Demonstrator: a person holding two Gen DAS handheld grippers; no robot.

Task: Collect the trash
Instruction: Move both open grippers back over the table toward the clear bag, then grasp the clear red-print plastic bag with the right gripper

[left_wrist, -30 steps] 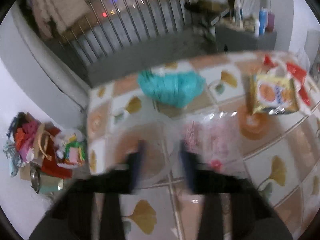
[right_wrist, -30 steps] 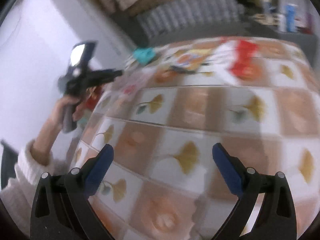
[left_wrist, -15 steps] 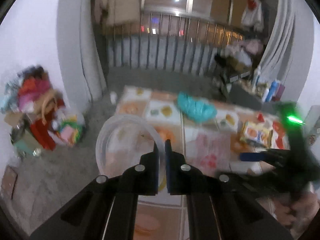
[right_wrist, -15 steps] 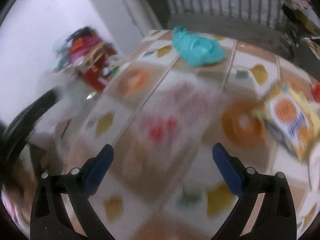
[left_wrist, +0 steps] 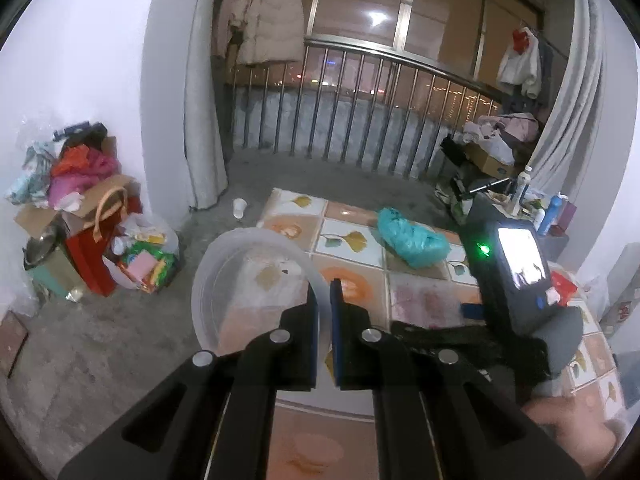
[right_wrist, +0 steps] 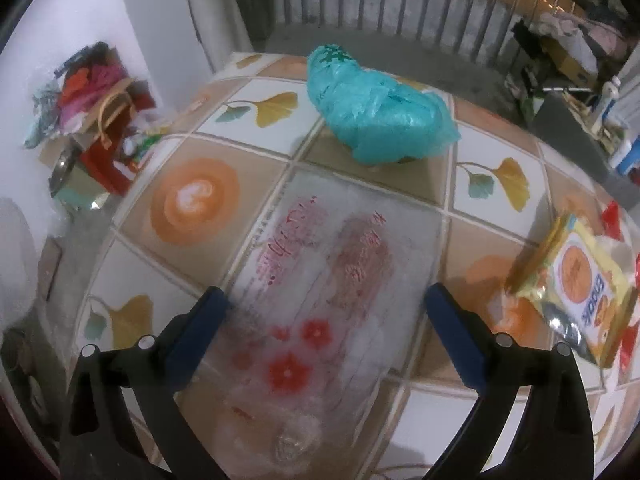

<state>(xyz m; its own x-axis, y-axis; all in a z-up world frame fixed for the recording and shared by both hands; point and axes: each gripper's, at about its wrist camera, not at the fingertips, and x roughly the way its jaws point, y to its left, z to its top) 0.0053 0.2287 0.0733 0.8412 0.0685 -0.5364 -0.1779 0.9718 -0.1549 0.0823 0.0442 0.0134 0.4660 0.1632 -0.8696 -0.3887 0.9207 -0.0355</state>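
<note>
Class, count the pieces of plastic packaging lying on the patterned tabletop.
3: teal bag at the far edge, clear printed bag in the middle, yellow snack packet at right. Red wrappers beyond it may add more.

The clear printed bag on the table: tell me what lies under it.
Under the clear printed bag, the tiled tablecloth shows through, grid lines included. Red printing blurs parts, so anything small beneath cannot be ruled out.

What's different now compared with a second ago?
The left gripper has closed on the rim of the clear plastic tub and lifted it off the tiled table. The right gripper swung over the clear printed bag, its jaws just narrowing but wide open around it. The teal bag and snack packet stayed put.
</note>
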